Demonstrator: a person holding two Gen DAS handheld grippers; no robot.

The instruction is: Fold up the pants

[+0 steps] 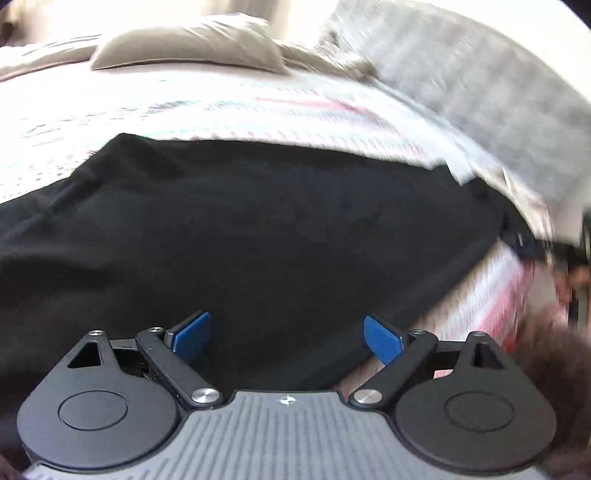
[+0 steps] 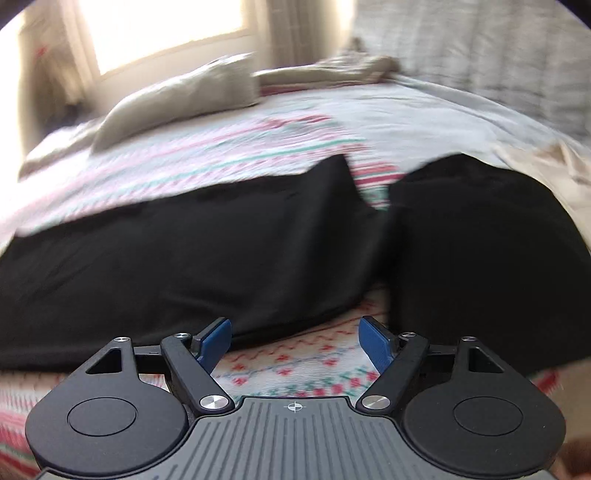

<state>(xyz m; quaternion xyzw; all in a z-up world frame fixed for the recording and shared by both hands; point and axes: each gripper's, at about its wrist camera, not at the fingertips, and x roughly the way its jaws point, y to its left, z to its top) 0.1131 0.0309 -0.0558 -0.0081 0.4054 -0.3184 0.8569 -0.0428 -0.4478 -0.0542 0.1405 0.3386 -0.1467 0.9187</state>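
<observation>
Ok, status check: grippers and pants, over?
Left gripper open, empty. Right gripper open, empty. Black pants spread on patterned bedspread, not yet gripped. Nothing blocking.

No readable text, labels, brands or numbers in either view. Only sign: a small crosshair mark on the grey ribbed body of each tool, left tool [image 1: 287, 338] and right tool [image 2: 294, 338], centred just behind the fingers. Rest is motion-blurred; nothing legible on fabric.

Pants [image 2: 229, 243] on the bedspread [image 2: 229, 155], pillow [image 2: 177, 96] behind, window [image 2: 162, 26] beyond.
</observation>
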